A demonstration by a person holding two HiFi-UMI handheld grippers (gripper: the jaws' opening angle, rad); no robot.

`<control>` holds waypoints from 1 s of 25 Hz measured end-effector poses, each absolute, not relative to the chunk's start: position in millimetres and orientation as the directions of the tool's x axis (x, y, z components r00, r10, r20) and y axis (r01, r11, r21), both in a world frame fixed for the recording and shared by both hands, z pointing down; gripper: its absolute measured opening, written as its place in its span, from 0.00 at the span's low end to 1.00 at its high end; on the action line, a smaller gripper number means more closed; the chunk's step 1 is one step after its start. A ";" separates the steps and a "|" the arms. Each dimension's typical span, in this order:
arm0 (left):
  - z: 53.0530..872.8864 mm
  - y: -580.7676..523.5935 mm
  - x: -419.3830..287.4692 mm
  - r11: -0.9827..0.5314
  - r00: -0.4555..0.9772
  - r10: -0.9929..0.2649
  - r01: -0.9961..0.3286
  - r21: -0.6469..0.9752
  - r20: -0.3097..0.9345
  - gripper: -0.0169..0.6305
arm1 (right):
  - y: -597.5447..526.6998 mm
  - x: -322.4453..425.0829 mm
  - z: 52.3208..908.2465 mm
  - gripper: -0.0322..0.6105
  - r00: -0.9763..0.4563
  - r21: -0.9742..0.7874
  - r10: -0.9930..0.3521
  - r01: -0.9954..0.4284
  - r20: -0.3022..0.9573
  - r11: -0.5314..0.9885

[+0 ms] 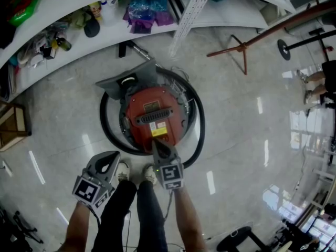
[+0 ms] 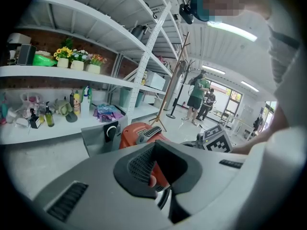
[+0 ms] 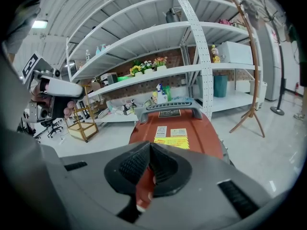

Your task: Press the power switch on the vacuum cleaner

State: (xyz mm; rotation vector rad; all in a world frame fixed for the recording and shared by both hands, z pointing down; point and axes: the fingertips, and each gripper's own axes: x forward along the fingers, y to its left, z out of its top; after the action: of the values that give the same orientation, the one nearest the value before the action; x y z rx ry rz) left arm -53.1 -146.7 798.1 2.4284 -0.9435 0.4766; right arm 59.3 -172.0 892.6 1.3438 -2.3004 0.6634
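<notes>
The left gripper (image 1: 112,157) and right gripper (image 1: 159,146) were grey plastic shells with black ribbed pads (image 3: 130,166). Each carried a cube (image 1: 171,175) of black-and-white square markers. The person wore dark trousers (image 1: 131,209) and pale shoes (image 1: 123,170).

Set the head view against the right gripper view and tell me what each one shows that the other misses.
Only the head view: the black hose looped on the floor around the vacuum cleaner, and the person's legs.

Only the right gripper view: the potted flowers on an upper shelf.

Both: the red vacuum cleaner with its grey handle and yellow label, the white shelving, the wooden coat stand, and the right tool, jaws together, at the cleaner's near end.
</notes>
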 end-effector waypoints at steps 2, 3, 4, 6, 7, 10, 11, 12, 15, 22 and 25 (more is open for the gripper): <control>792.2 -149.8 -51.8 -0.646 0.703 -0.539 -0.699 0.307 0.465 0.03 | -170.4 60.9 894.0 0.07 -0.467 -0.214 -0.688 -0.880 0.555 0.424; 789.4 -151.1 -51.2 -0.648 0.703 -0.542 -0.698 0.304 0.459 0.03 | -169.6 62.2 893.0 0.07 -0.463 -0.222 -0.684 -0.883 0.564 0.414; 786.7 -151.9 -50.4 -0.649 0.704 -0.543 -0.698 0.303 0.457 0.03 | -169.2 63.5 892.0 0.07 -0.459 -0.230 -0.682 -0.885 0.569 0.404; 782.8 -153.0 -49.5 -0.651 0.704 -0.544 -0.698 0.300 0.457 0.03 | -168.9 66.3 890.8 0.07 -0.456 -0.242 -0.686 -0.888 0.567 0.390; 781.6 -153.7 -49.4 -0.652 0.702 -0.546 -0.699 0.296 0.456 0.03 | -168.4 68.0 890.1 0.07 -0.454 -0.245 -0.686 -0.890 0.568 0.385; 779.5 -155.1 -48.2 -0.653 0.698 -0.547 -0.701 0.287 0.463 0.03 | -166.6 72.2 886.8 0.07 -0.452 -0.249 -0.683 -0.891 0.574 0.380; 779.5 -155.4 -48.1 -0.655 0.695 -0.545 -0.702 0.279 0.469 0.03 | -166.3 73.5 885.3 0.07 -0.452 -0.250 -0.683 -0.891 0.573 0.380; 779.1 -155.5 -47.6 -0.658 0.693 -0.543 -0.702 0.272 0.475 0.03 | -166.1 74.9 883.8 0.07 -0.454 -0.249 -0.684 -0.890 0.571 0.383; 775.4 -155.5 -44.5 -0.668 0.696 -0.536 -0.696 0.264 0.477 0.03 | -167.4 77.3 875.2 0.07 -0.451 -0.253 -0.689 -0.892 0.568 0.375; 750.5 -154.5 -38.1 -0.676 0.706 -0.540 -0.688 0.265 0.458 0.03 | -169.1 81.1 851.0 0.07 -0.451 -0.263 -0.699 -0.892 0.555 0.367; 737.2 -153.5 -35.5 -0.676 0.707 -0.543 -0.688 0.264 0.452 0.03 | -169.0 82.0 836.2 0.07 -0.448 -0.266 -0.701 -0.894 0.555 0.360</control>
State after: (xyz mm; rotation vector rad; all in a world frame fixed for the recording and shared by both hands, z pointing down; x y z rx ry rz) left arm -35.5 -153.5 737.2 2.4983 -0.9504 0.4750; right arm 82.0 -169.0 836.2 1.4014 -2.2811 0.7744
